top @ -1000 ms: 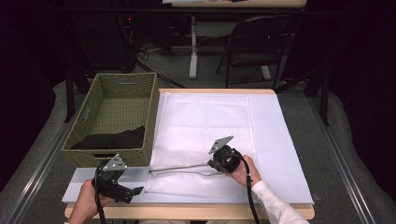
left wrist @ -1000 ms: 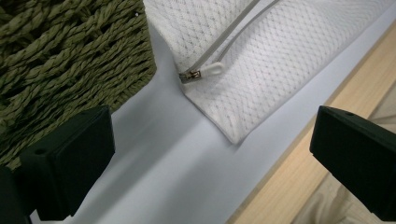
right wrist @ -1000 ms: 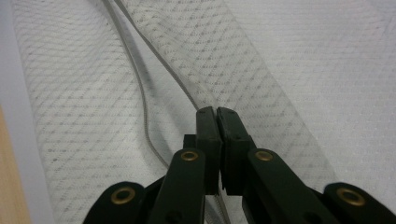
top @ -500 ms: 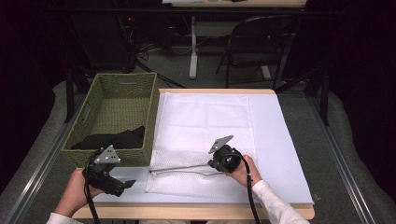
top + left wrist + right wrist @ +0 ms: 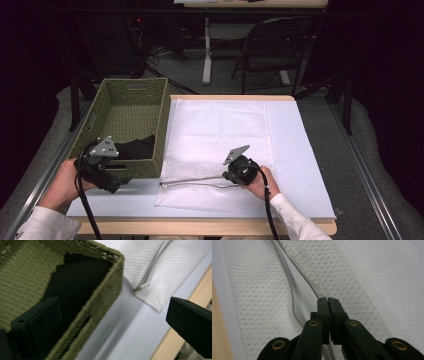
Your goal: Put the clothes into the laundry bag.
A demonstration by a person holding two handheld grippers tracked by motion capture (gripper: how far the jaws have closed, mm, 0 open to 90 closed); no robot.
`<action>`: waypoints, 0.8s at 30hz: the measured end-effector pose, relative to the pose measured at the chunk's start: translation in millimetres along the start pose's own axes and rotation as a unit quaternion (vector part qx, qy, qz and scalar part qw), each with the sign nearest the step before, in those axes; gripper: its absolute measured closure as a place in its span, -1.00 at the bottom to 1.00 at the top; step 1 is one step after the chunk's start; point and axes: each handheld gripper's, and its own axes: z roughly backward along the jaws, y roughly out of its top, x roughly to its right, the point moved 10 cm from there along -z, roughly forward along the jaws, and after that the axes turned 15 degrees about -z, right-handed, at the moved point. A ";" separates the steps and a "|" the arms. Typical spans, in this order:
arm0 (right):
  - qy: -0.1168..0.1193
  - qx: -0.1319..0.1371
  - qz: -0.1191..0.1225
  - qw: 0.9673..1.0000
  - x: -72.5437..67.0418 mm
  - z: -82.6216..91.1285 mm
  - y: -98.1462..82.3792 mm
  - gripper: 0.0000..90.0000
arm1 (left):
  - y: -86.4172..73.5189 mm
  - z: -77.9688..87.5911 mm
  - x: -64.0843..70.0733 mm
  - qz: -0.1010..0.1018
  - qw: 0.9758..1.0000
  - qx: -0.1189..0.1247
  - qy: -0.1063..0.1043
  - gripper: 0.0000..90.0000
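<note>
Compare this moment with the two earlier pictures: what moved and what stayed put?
The left gripper rose from the table's near edge toward the green basket, open and empty. The right gripper stayed shut on the mesh bag's opening edge. Bag, basket and dark cloth did not shift.

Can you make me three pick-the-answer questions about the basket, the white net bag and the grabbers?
1. Where is the black cloth?
A in the green basket
B on the mesh bag
C on the floor

2. What colour is the basket?
A red
B green
C white

3. How are the right gripper jaws?
A wide apart
B shut on the mesh bag's zipper edge
C holding the cloth

Answers: 1 A, the cloth lies in the basket's near end. 2 B, the weave is olive green. 3 B, its jaws meet on the opened zipper edge.
</note>
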 end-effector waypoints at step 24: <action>-0.006 -0.002 0.003 1.000 0.9 -1.0 0.0 0.97 | 4.9 -3.4 -63.7 -0.072 0.995 -0.074 -0.011 -1.00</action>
